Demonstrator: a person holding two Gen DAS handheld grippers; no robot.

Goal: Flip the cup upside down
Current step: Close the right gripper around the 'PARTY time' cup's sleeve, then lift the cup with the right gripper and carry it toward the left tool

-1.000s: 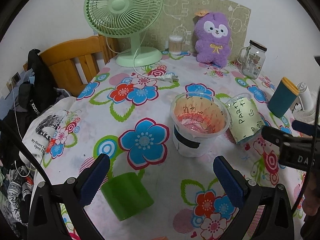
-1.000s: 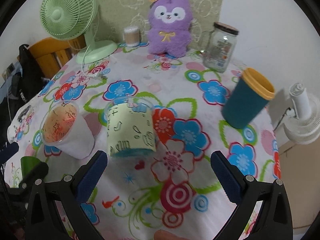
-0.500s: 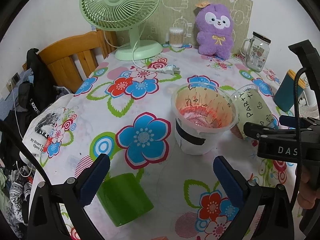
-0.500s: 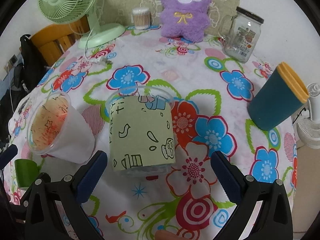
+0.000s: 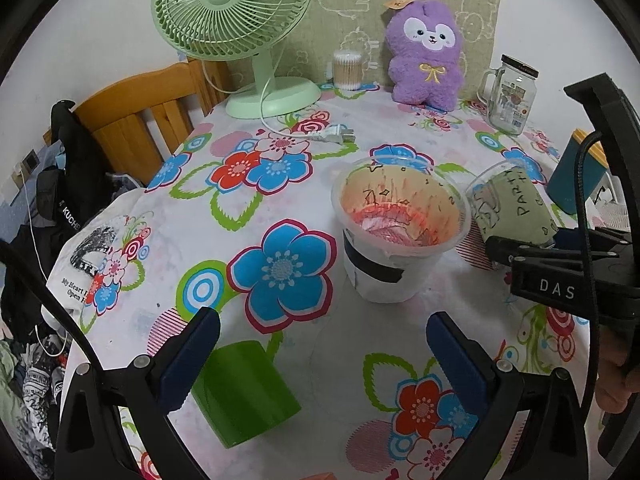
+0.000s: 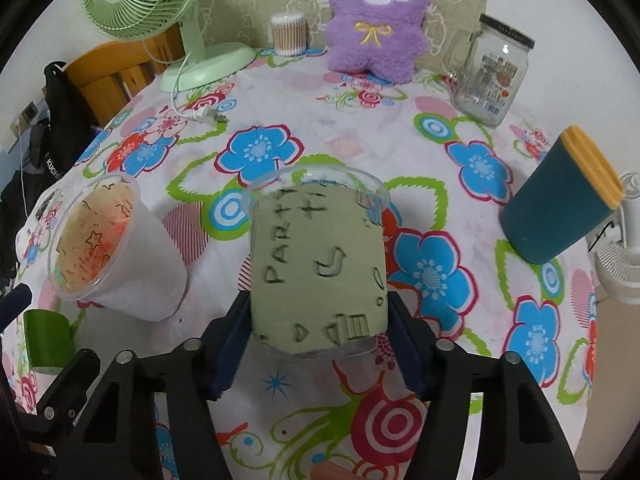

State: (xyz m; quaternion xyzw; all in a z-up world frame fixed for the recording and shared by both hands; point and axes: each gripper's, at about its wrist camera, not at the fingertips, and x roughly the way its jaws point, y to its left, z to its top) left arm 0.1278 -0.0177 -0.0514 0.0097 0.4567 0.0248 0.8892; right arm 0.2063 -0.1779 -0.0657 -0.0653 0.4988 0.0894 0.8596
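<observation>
The surface (image 6: 328,96) wears a white cloth printed with large blue, red and green flowers. Taking the clear plastic cup with the pale green "PARTY" paper sleeve (image 6: 318,268) as the landmark: it sits near the middle of the cloth, with its open rim at the top and its long axis close to upright, tipped a little. Nothing shows inside it past the sleeve.

Far behind it and to its left stands the mint-green desk fan (image 5: 236,20); straight behind it sits the purple plush toy (image 6: 376,16). Just to its left stands the wide translucent plastic tub (image 5: 400,236), mouth up, its inner wall smeared with red and orange. To its right is the dark teal tumbler with the yellow rim (image 6: 560,208). Behind it to the right stands the clear glass jar with the black lid (image 6: 494,76). Well to its left, past the tub, is the small bright green cup (image 5: 244,388).

The right tongs (image 6: 318,336) clamp the sleeved cup near its base, one finger on each side. The left tongs (image 5: 320,350) stand wide apart, holding nothing, over the cloth just in front of the tub.
</observation>
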